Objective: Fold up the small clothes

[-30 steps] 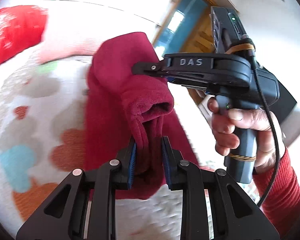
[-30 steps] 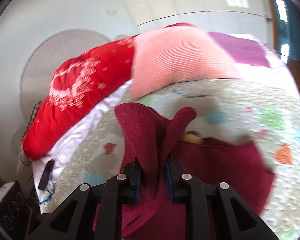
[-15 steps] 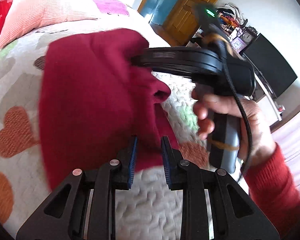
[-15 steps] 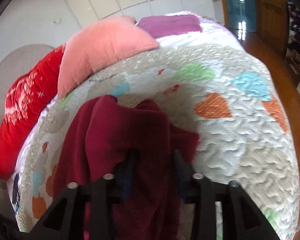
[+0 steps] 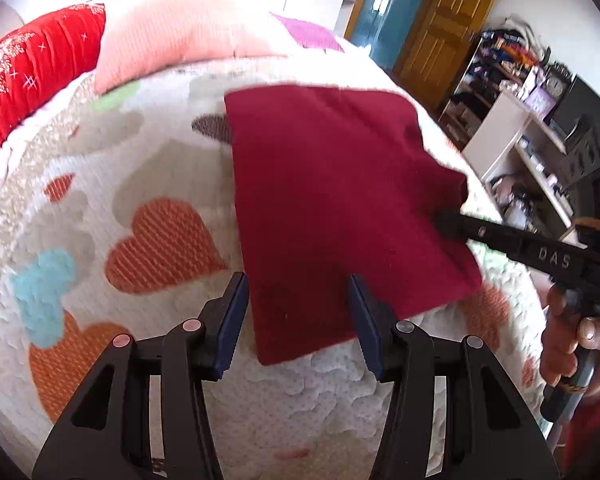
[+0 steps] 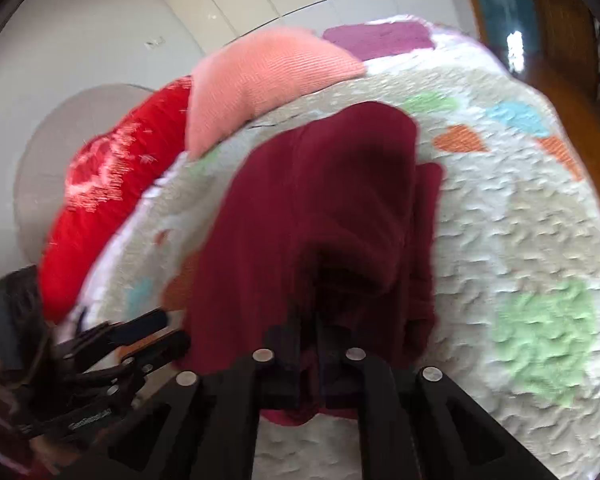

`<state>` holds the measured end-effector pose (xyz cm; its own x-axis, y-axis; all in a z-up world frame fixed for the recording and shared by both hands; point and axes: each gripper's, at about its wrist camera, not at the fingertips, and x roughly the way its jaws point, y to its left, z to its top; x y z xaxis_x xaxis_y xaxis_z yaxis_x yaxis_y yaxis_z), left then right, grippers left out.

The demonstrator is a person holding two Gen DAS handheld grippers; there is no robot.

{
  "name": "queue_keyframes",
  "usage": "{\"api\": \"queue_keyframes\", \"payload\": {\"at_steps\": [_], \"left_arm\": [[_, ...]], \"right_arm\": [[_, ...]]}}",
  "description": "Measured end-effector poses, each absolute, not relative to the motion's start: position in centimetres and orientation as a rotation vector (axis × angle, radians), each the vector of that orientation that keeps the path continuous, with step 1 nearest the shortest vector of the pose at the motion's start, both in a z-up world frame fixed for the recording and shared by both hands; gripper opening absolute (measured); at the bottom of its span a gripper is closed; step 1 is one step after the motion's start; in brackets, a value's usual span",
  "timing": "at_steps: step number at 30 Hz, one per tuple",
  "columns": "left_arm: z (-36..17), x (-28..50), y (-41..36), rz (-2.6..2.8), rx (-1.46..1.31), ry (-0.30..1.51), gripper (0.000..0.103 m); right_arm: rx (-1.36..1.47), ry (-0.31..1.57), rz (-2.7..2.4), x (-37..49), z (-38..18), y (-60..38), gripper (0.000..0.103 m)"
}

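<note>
A dark red garment (image 5: 332, 200) lies folded flat on the heart-patterned quilt (image 5: 156, 236). My left gripper (image 5: 298, 320) is open, its blue pads either side of the garment's near edge, holding nothing. My right gripper (image 5: 446, 220) comes in from the right and is shut on the garment's right corner. In the right wrist view the garment (image 6: 320, 220) bunches up between the right gripper's (image 6: 310, 344) closed fingers, which the cloth partly hides. The left gripper (image 6: 140, 336) shows there at lower left.
A red pillow (image 5: 28, 76), a pink pillow (image 5: 172, 36) and a purple cloth (image 5: 308, 34) lie at the head of the bed. A wooden door (image 5: 444, 28) and cluttered white shelves (image 5: 528, 140) stand to the right beyond the bed's edge.
The garment was lifted and bunched, and now lies folded flat on the quilt. My left gripper has opened and let go of it. The right gripper still holds its corner, lower down.
</note>
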<state>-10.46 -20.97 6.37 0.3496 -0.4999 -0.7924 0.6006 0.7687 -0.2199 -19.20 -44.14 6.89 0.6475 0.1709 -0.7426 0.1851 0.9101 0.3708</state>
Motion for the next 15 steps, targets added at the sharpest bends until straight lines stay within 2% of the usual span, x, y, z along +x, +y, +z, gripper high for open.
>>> {"api": "queue_keyframes", "payload": {"at_steps": [3,6,8,9,10,12,14,15], "left_arm": [[5.5,-11.1,-21.1,-0.731,0.117,0.976,0.05],[5.2,-11.2,-21.7,-0.72,0.148,0.999,0.05],[6.1,-11.4,-21.5,-0.705,0.157,0.98,0.05],[6.7,-11.6,-21.1,-0.705,0.15,0.956,0.05],[7.5,-11.8,-20.8,-0.706,0.145,0.929,0.05],[8.4,-11.6,-20.5,-0.695,0.142,0.889,0.05],[8.9,-11.0,-20.8,-0.688,0.145,0.869,0.05],[8.9,-10.7,-21.1,-0.687,0.146,0.871,0.05]], "right_arm": [[0.402,0.878,-0.054,-20.2,6.5,-44.4,0.005],[0.386,0.955,-0.078,-19.6,3.9,-44.4,0.005],[0.404,0.922,-0.059,-20.1,4.5,-44.6,0.006],[0.415,0.903,-0.047,-20.4,5.2,-44.7,0.009],[0.421,0.884,-0.041,-20.9,5.9,-44.9,0.013],[0.42,0.83,-0.073,-21.9,7.8,-45.6,0.05],[0.439,0.767,-0.109,-22.4,9.3,-46.5,0.063],[0.459,0.732,-0.142,-22.3,10.0,-47.2,0.065]]}}
